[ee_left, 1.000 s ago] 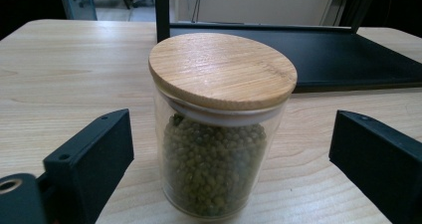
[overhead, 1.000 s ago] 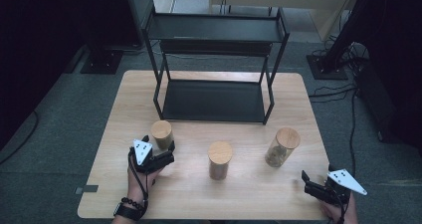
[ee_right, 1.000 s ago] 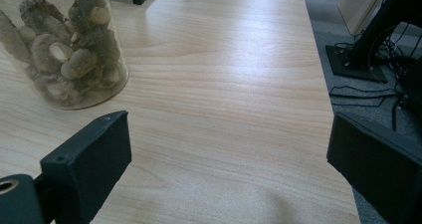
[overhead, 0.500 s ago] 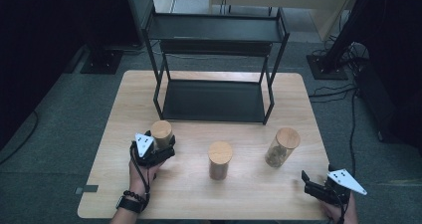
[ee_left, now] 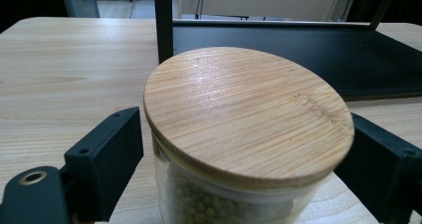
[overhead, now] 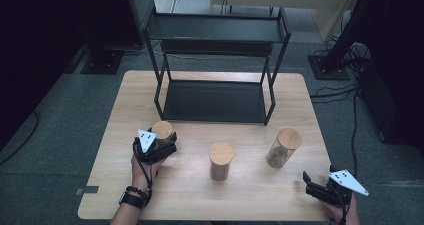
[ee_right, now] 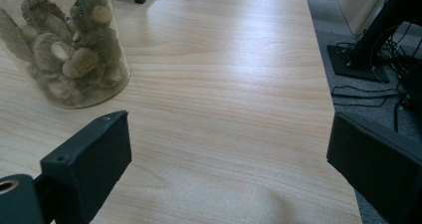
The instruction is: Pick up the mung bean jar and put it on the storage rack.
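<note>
smooth bamboo lid (ee_left: pixel 246 117) on clear glass jar (ee_left: pixel 219 204), matt wooden table (overhead: pixel 200 195)

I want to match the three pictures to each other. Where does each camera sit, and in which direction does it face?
High view: above the person's side, facing forward and down on the table and black rack; forearms and both grippers show.
Left gripper view: on the left gripper, facing the rack; its fingers, which have just been closing, flank the left jar.
Right gripper view: on the right gripper, looking over bare table; open fingers show.
Shared: the left jar in the high view; the right jar.
</note>
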### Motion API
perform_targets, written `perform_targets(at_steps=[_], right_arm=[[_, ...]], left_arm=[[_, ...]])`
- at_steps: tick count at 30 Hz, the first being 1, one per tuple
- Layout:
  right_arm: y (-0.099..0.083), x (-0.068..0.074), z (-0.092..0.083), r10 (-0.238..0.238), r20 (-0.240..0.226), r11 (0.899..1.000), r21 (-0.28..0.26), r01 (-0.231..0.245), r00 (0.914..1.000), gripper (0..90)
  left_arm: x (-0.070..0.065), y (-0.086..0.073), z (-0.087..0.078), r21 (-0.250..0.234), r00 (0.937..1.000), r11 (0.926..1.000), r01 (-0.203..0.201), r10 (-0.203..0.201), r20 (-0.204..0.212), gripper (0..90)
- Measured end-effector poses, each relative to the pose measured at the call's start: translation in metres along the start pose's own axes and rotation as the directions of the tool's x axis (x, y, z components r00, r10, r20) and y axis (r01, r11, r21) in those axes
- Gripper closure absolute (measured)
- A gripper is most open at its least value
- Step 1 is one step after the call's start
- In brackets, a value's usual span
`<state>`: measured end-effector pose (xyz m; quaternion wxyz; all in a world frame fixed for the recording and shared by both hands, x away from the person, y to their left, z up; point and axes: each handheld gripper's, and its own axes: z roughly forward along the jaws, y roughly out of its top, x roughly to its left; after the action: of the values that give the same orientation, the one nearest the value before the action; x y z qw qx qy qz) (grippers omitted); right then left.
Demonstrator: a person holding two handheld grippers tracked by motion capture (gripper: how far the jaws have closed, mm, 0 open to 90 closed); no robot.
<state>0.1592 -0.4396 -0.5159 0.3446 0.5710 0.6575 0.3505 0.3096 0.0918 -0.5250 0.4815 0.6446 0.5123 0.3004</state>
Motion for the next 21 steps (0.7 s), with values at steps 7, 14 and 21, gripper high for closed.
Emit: perform_targets(at_steps=[7,14,21], right_arm=[[0.0,-0.0003,0.0,0.001,0.0,1.0,-0.002,-0.001,1.0,3.4],[0.0001,-0.0004,0.0001,0.001,-0.002,1.0,-0.001,-0.001,1.0,3.4],[0.0001,-0.0005,0.0001,0.002,-0.002,1.0,-0.001,-0.002,1.0,3.4]], left_arm=[[0.0016,0.0016,0.0039,0.029,0.9997,0.9995,0.016,-0.016,0.016,21.2],[0.0013,0.0018,0.0044,0.023,0.9998,0.9997,0.006,-0.006,0.017,23.0],[-0.0021,0.0026,0.0075,0.017,0.9998,0.9999,0.002,-0.003,0.021,23.5]])
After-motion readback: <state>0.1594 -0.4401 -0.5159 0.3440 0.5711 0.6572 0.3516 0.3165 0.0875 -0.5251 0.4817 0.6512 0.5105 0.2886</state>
